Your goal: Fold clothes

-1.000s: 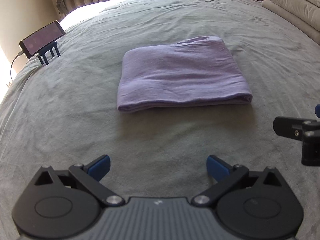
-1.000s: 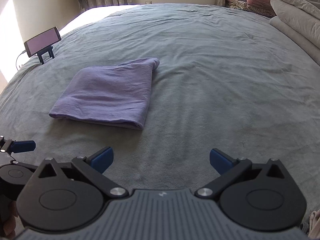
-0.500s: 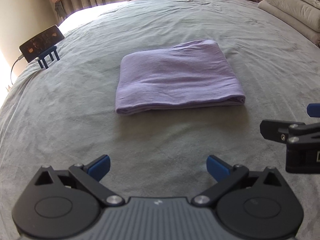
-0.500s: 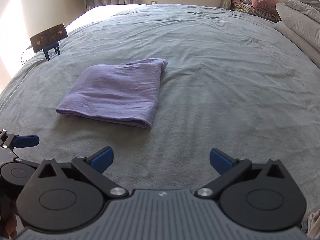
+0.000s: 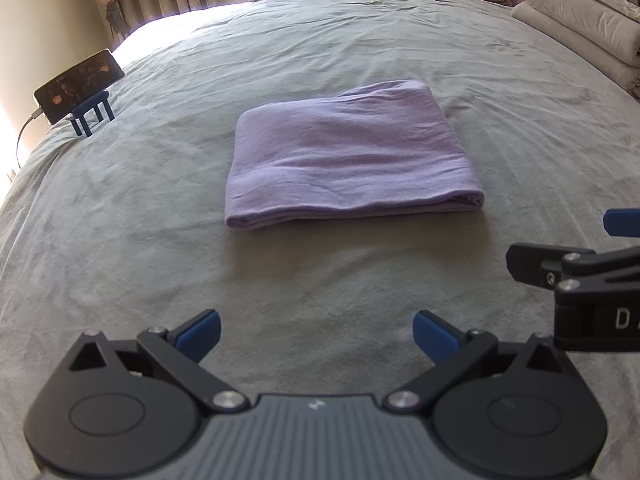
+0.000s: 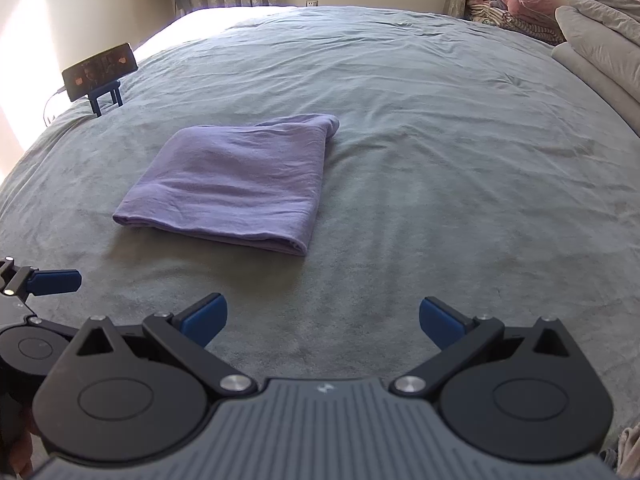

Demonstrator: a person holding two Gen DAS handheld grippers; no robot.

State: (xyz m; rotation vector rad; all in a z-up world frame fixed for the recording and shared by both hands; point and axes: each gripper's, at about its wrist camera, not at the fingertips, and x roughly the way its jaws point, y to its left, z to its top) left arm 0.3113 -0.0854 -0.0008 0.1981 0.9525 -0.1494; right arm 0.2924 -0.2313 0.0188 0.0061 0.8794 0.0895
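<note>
Grey bedspread [image 5: 120,260] under us, phone on stand [image 5: 78,88] far left. Purple garment [image 5: 344,160] lies ahead of our left gripper [image 5: 316,332], already folded into flat rectangle. Both left and right gripper [image 6: 322,320] spread apart, empty. We judge folding essentially done; nothing obvious left.

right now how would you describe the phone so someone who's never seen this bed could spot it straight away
Start from the big grey-green bed cover, with the folded purple cloth near its middle. Look to the far left edge, where sunlight hits: the phone leans there sideways on a small blue stand. It is the only dark, hard, glossy thing on the bed, with a cable trailing from its left end.
</note>
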